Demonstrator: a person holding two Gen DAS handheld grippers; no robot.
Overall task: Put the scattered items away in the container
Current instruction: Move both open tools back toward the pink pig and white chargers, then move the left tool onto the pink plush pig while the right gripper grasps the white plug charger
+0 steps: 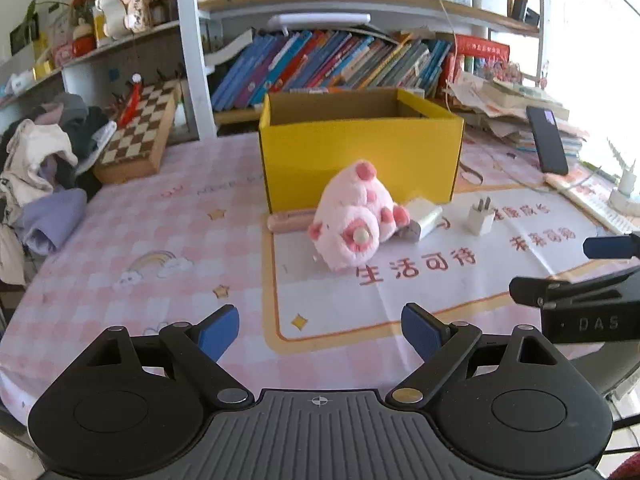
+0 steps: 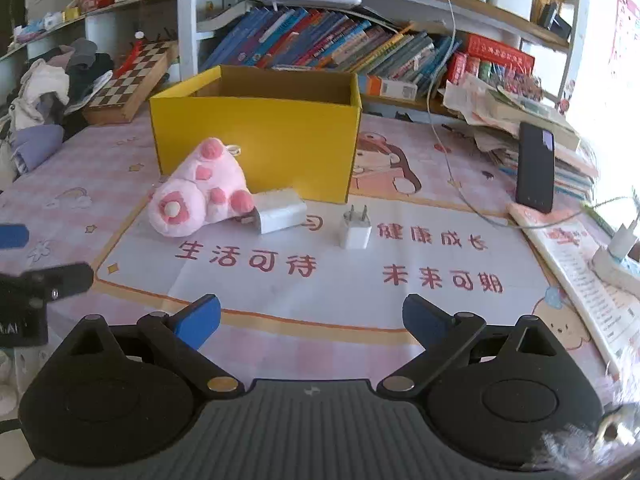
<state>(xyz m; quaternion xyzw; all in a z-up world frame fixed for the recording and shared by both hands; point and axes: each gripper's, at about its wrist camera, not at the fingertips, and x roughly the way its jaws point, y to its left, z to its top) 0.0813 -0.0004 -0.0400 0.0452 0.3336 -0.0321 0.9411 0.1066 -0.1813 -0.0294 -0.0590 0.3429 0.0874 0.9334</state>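
In front of the open yellow cardboard box (image 1: 360, 152), a pink plush pig (image 1: 354, 216), a larger white charger block (image 1: 425, 218), a small white plug adapter (image 1: 480, 218) and a pink pen-like stick (image 1: 290, 222) lie on the table (image 1: 160, 240). The left tool (image 1: 320, 330) and right tool (image 2: 312, 322) hover, fingers apart and empty. The plush touches the block (a careless grab could drag both); the box's tall wall may catch a low carry.

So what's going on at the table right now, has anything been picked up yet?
Nothing yet. Both grippers, left and right, hover open and empty above the mat. The pink plush toy, the larger white charger touching it, the small white plug standing apart, and a pink pen-like item all lie in front of the yellow box. What the box holds cannot be seen.
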